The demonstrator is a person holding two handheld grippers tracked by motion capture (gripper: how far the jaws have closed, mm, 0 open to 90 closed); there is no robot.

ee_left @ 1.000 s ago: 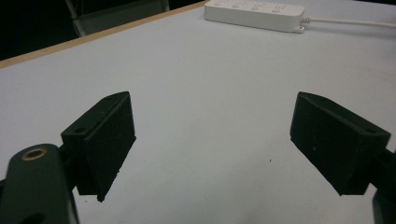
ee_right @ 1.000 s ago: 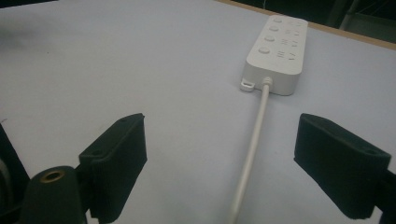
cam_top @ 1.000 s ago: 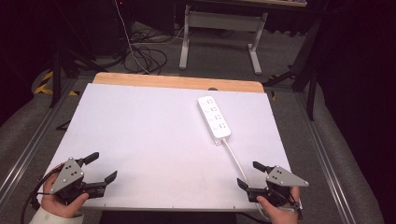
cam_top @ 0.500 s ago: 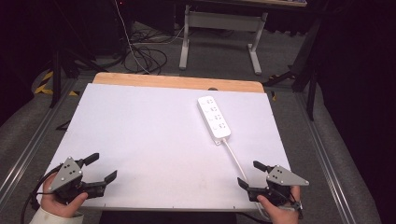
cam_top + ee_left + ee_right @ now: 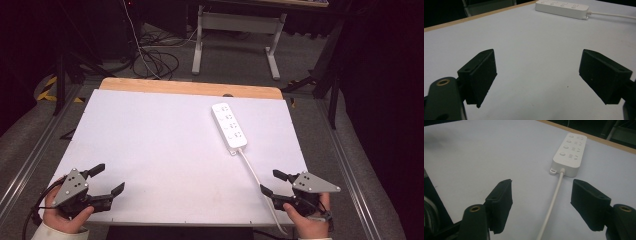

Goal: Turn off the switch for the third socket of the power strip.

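Ahead of your right gripper (image 5: 269,181) and a little to its left lies a white power strip (image 5: 229,127), flat on the white table (image 5: 150,140), with its sockets facing up. Its white cord (image 5: 252,172) leaves the near end and, in the right gripper view, runs back between that gripper's spread jaws toward the table's near edge. From your left gripper (image 5: 112,177) the strip sits well apart, far ahead and to the right. A wooden strip (image 5: 190,88) borders the table's far edge. Beyond it, on the grey floor, are loose black cables (image 5: 155,55) and a grey metal stand (image 5: 235,22).
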